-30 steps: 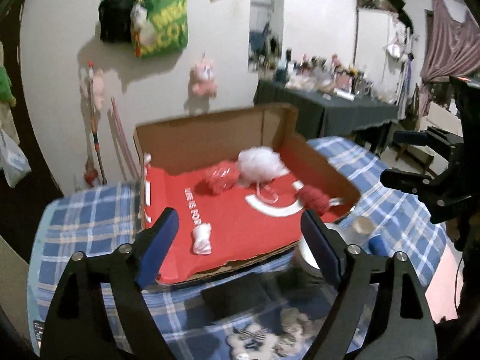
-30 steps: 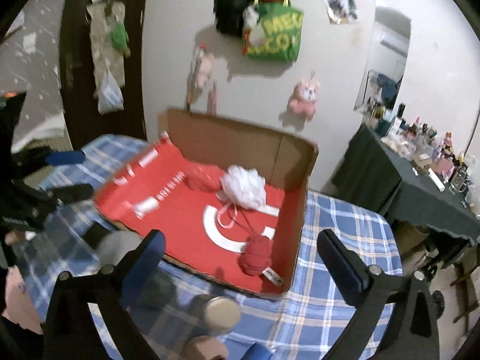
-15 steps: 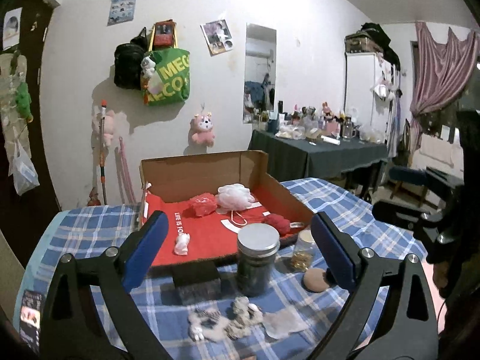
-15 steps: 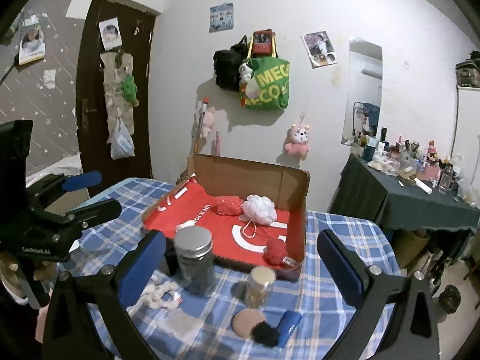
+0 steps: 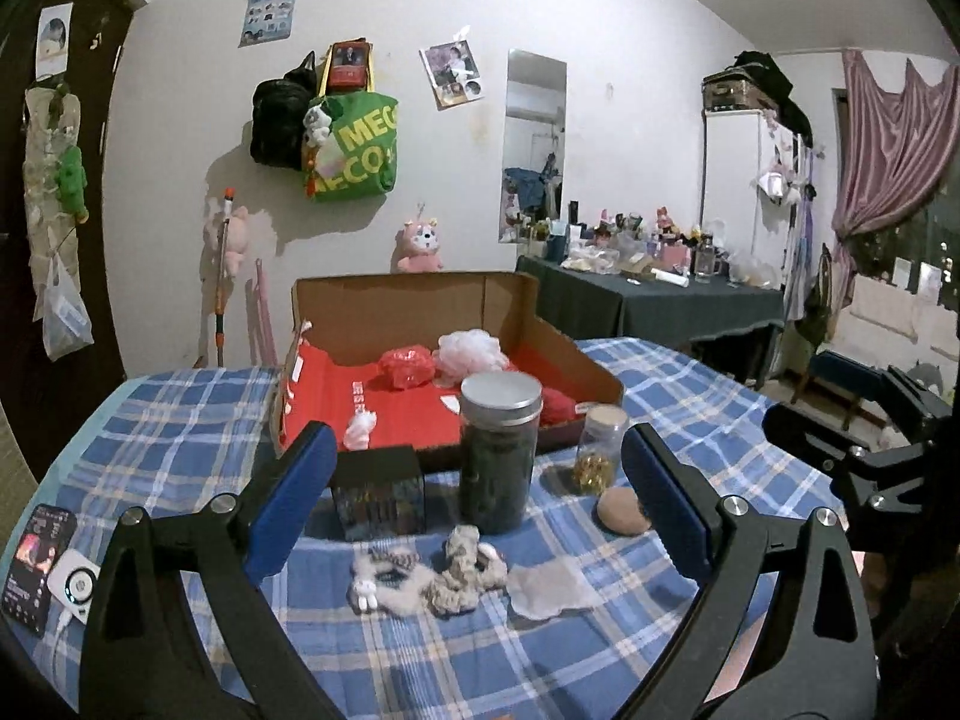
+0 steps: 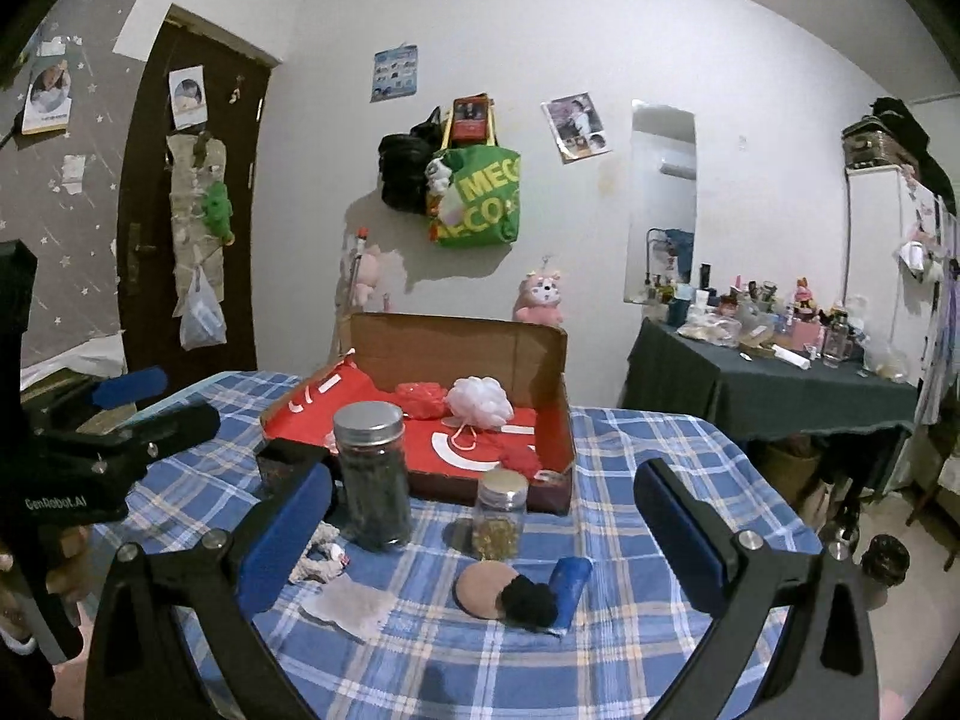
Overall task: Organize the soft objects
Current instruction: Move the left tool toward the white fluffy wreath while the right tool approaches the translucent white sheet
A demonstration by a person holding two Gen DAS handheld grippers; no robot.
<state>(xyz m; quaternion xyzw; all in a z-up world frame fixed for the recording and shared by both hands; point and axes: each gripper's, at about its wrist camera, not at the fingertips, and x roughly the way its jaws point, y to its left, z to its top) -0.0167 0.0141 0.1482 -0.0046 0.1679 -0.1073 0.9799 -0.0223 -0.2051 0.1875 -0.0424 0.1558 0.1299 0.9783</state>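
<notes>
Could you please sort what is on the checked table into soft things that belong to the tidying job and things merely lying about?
For the job:
cardboard box
white mesh puff
red pouch
fluffy scrunchies
white pad
round sponge

Lying about:
tall dark jar
small glass jar
black cube
phone

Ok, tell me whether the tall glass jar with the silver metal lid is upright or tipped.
Upright. The tall glass jar stands on its base on the blue checked tablecloth, silver lid level on top, in front of the cardboard box.
</notes>
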